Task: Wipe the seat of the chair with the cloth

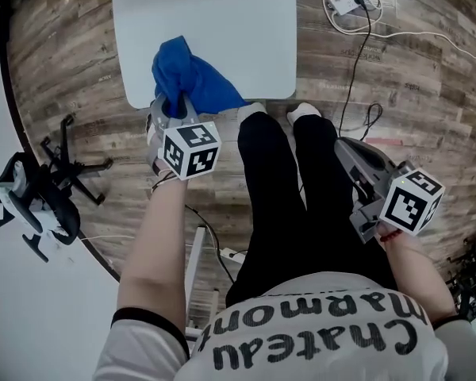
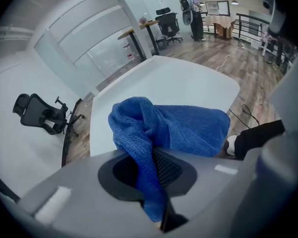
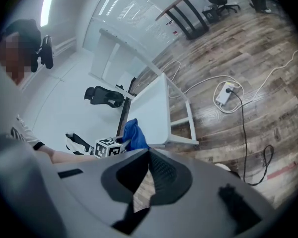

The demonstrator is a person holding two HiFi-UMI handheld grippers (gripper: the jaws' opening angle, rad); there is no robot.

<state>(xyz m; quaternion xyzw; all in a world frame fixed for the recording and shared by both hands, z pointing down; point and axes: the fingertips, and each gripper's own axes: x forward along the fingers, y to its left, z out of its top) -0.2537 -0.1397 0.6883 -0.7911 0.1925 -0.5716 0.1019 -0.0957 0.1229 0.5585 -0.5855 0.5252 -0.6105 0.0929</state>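
Cloth (image 1: 192, 76) clamped in left tongs (image 1: 175, 109), on seat (image 1: 222, 22)

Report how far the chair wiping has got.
Done: the left gripper has its jaws shut on the blue cloth, which lies on the white seat's near edge. In hand: that near-left corner. Left: the rest of the seat lies ahead of the cloth; no wiped trace shows. The right gripper hangs empty by the leg.

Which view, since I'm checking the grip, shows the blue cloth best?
Left gripper view: the blue cloth fills the centre, pinched in the left claw. Head view shows it bunched on the seat; right gripper view, only a small patch.
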